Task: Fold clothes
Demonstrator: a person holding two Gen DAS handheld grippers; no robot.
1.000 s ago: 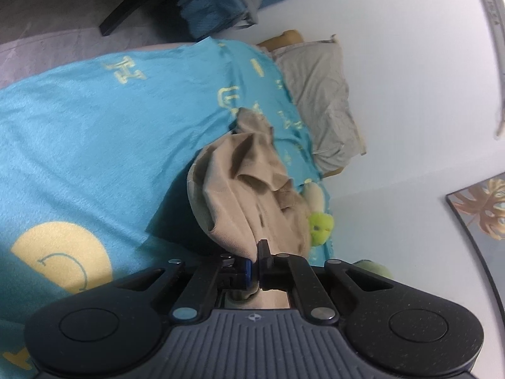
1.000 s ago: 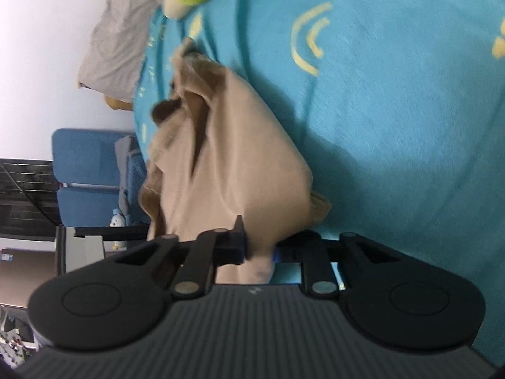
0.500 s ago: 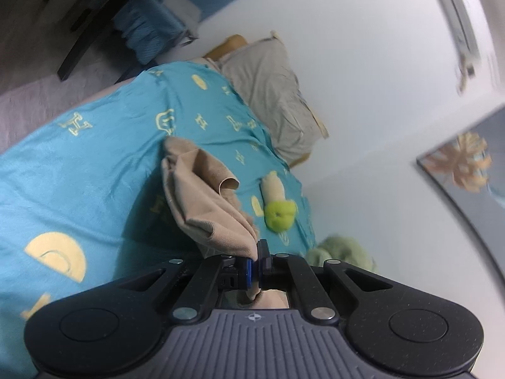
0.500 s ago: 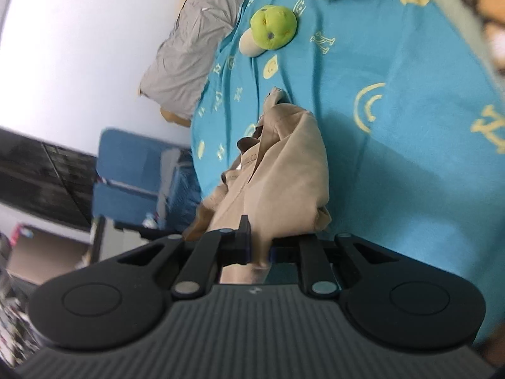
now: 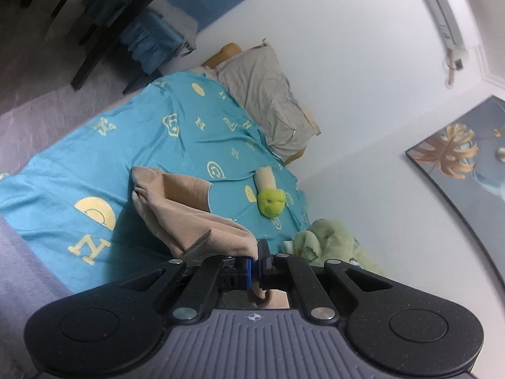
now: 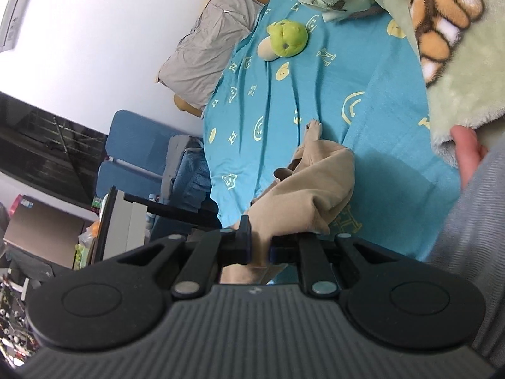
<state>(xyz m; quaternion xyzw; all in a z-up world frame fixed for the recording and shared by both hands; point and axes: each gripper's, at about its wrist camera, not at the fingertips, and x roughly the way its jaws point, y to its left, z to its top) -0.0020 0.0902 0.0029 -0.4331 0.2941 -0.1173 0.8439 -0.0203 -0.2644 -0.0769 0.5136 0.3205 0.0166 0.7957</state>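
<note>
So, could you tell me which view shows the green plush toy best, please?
The right wrist view: the green plush toy shows its face, lying unobstructed on the blue sheet. The left wrist view shows it smaller, from another angle.

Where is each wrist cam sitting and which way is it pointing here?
Left wrist: on the left gripper, looking along its fingers over the tan garment it pinches, across the blue bedsheet toward the pillow and wall; only the gripper shows.
Right wrist: on the right gripper, looking over the same garment toward the pillow; gripper, a hand and a grey sleeve at the right edge show.
Shared: garment, bedsheet, pillow, green plush toy, green blanket.
</note>
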